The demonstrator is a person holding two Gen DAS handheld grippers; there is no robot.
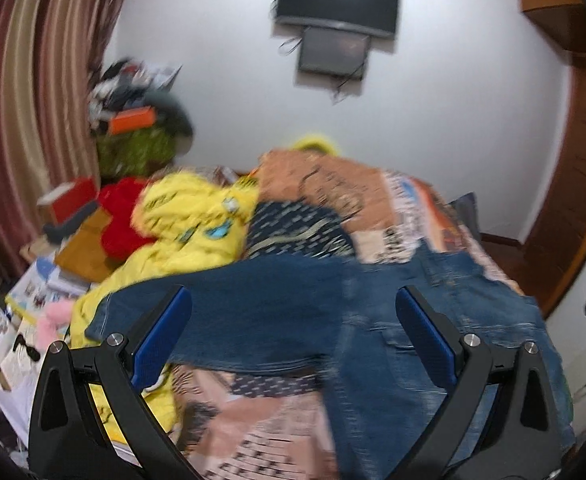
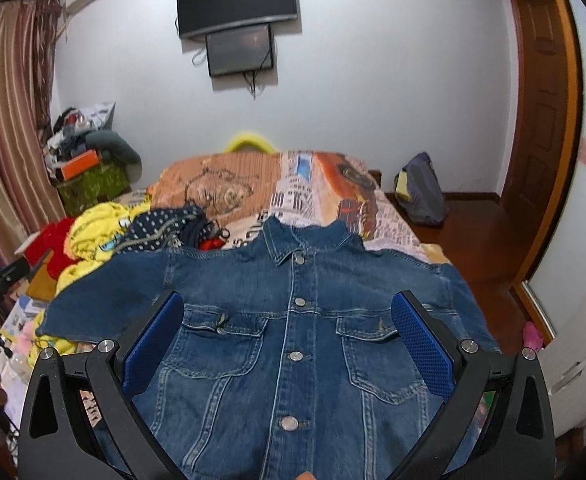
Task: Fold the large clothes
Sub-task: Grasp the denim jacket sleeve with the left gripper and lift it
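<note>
While both jaws gape, denim jacket lies between.

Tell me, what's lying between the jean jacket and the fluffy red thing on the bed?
A crumpled yellow garment lies between the denim jacket and the red plush thing, beside a navy dotted cloth. The right wrist view shows it best.

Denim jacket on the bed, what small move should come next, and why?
Probably lower the open left gripper onto the outstretched sleeve and pinch it: the denim jacket lies flat, buttoned, face up, and neither it nor the open right gripper holds cloth.
</note>
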